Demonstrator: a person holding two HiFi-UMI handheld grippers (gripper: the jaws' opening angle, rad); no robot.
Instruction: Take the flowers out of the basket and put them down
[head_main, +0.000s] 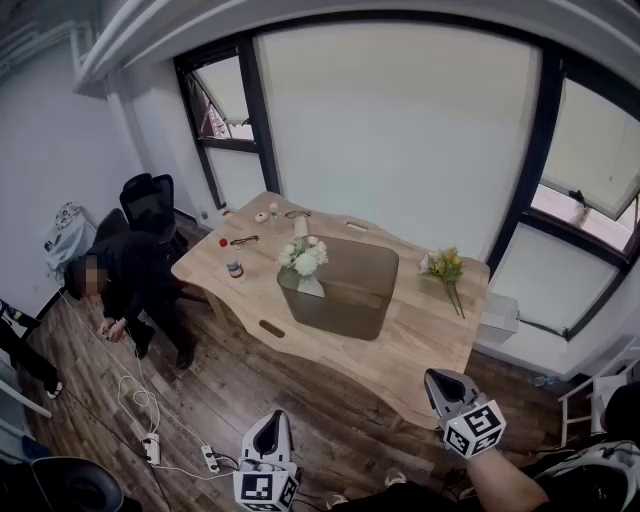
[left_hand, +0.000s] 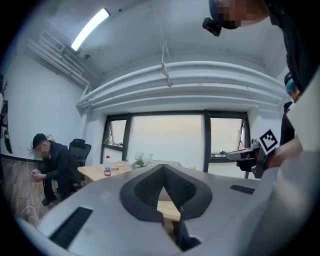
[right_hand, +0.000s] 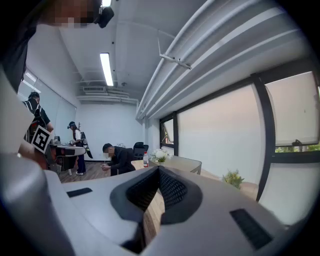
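Ahead of both grippers, well apart, white flowers (head_main: 302, 256) are standing upright at the basket's (head_main: 345, 312) left end. Left gripper (head_main: 271, 420) is facing them more squarely than right gripper (head_main: 441, 380). Both are hanging clenched, holding nothing.

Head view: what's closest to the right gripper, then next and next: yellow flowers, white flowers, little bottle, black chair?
From the right gripper:
1. Yellow flowers, on the table's right end.
2. White flowers, in the basket's left end.
3. Bottle, on the table's left part.
4. Black chair, past the table's left end.
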